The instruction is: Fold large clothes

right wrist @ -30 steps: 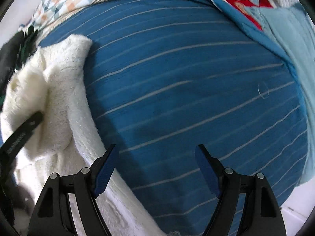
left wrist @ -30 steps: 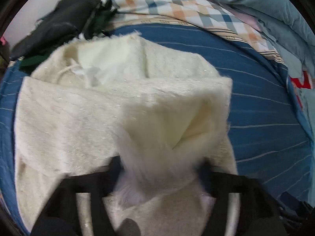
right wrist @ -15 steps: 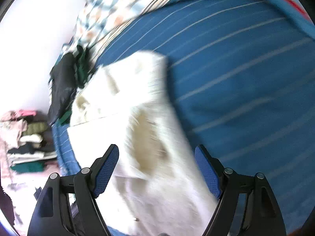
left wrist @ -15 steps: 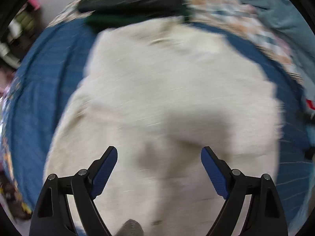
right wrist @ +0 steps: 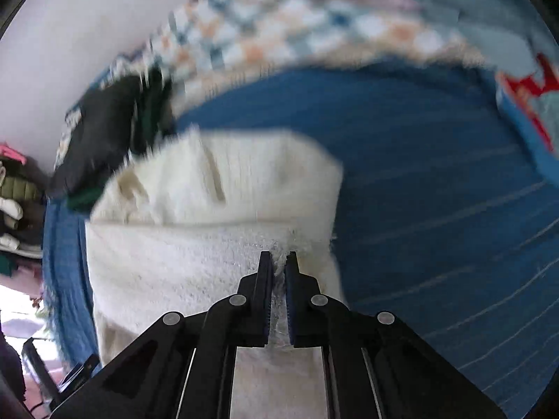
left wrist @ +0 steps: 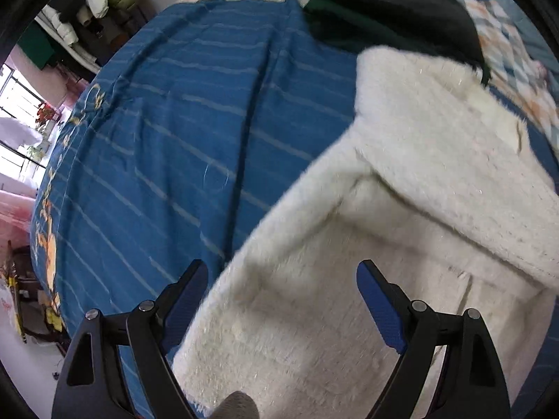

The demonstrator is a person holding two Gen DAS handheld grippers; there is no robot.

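Partly blurred, fleece garment (right wrist: 209, 262) in right gripper (right wrist: 278, 262)

Left gripper (left wrist: 281, 300): my fingers (left wrist: 185, 296) spread wide, blue pads facing each other, nothing pinched between them; tips angled steeply down, hovering over white fleece garment (left wrist: 349, 314) without pressing it. Right gripper (right wrist: 278, 265): jaws just been closing, now drawn nearly together, my fingers (right wrist: 264, 279) clamped on thin fold of same garment's edge, tuft of fleece showing in narrow gap. Right also points steeply down.
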